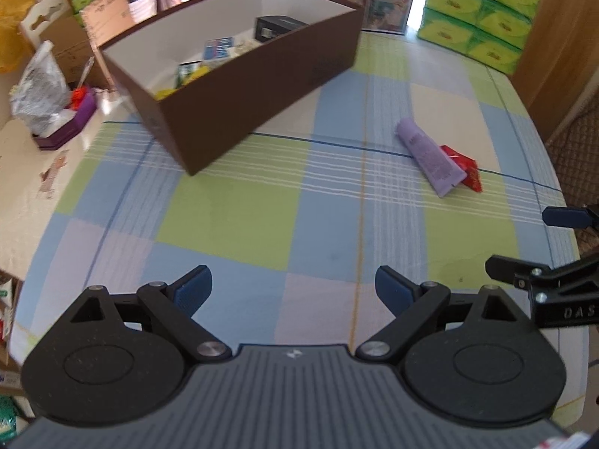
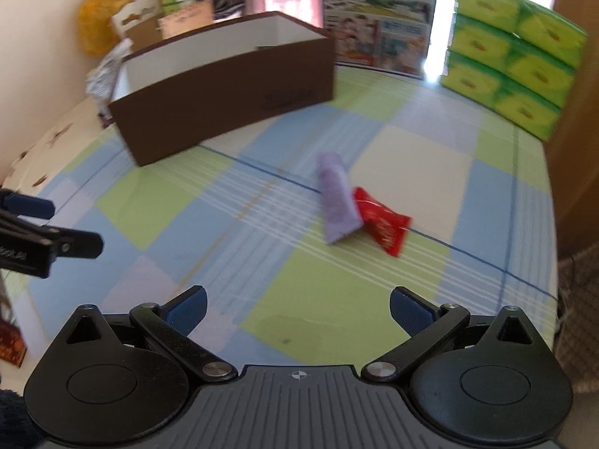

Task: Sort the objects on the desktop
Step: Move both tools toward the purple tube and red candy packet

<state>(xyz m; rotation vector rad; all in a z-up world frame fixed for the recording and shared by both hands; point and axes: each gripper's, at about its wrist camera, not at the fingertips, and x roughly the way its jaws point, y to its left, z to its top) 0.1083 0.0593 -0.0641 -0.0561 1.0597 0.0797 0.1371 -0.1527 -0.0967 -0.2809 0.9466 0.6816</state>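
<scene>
While unloaded, both tongs [image 1: 294,292] [image 2: 297,308] agape.

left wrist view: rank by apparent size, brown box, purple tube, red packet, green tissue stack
1. brown box, clearly largest.
2. green tissue stack, though it sits farther back, so its look understates it.
3. purple tube.
4. red packet, smallest, but the tube partly covers it, so only part shows.

A lilac tube [image 2: 337,202] lies flat on the checked cloth, overlapping a red sachet [image 2: 382,220].
</scene>
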